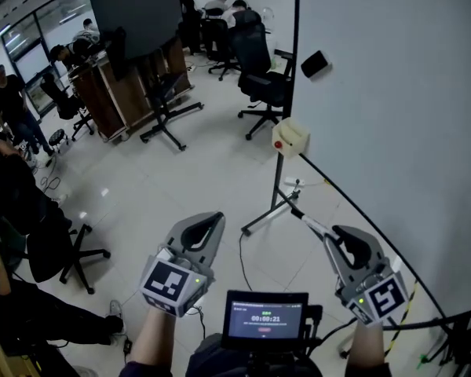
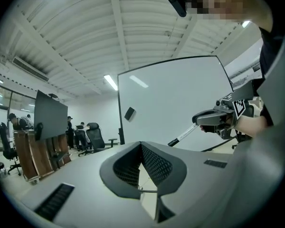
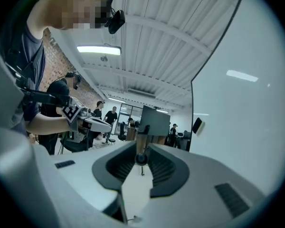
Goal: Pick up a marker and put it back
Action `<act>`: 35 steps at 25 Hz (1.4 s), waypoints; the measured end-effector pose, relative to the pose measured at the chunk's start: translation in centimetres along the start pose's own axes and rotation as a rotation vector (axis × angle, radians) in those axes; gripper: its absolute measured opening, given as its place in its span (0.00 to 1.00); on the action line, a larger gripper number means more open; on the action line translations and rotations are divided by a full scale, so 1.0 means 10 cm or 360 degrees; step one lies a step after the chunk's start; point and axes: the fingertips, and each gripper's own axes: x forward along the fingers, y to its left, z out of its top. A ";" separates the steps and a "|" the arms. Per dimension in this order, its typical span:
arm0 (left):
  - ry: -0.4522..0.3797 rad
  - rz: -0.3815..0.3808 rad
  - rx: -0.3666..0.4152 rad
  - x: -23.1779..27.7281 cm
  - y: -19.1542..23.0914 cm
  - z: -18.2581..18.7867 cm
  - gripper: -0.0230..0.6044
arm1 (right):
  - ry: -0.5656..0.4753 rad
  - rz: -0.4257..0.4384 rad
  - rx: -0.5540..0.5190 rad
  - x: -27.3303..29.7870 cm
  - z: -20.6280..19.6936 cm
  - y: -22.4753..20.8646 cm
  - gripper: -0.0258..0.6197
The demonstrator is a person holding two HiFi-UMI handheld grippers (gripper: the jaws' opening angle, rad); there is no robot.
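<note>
Marker (image 1: 310,221): slim white barrel with a black end. It is held in the air at about 4 o'clock in the head view, projecting from the right gripper (image 1: 332,235) toward 10 o'clock. The black end leads, left of the whiteboard (image 1: 392,93) edge.

Right gripper: jaws narrowly parted and clamped on the marker. In its own view the marker shows end-on as a dark round butt, seated between the ribbed pads at the jaw tips.

Left gripper (image 1: 213,221): at 7 o'clock in the head view. Jaws closed, tips meeting in a point, nothing between them. It touches no object.
</note>
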 end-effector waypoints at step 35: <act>-0.0034 -0.0229 -0.0021 1.93 2.17 -0.42 0.04 | 0.0147 -0.0305 -0.0086 2.41 -0.18 -1.18 0.18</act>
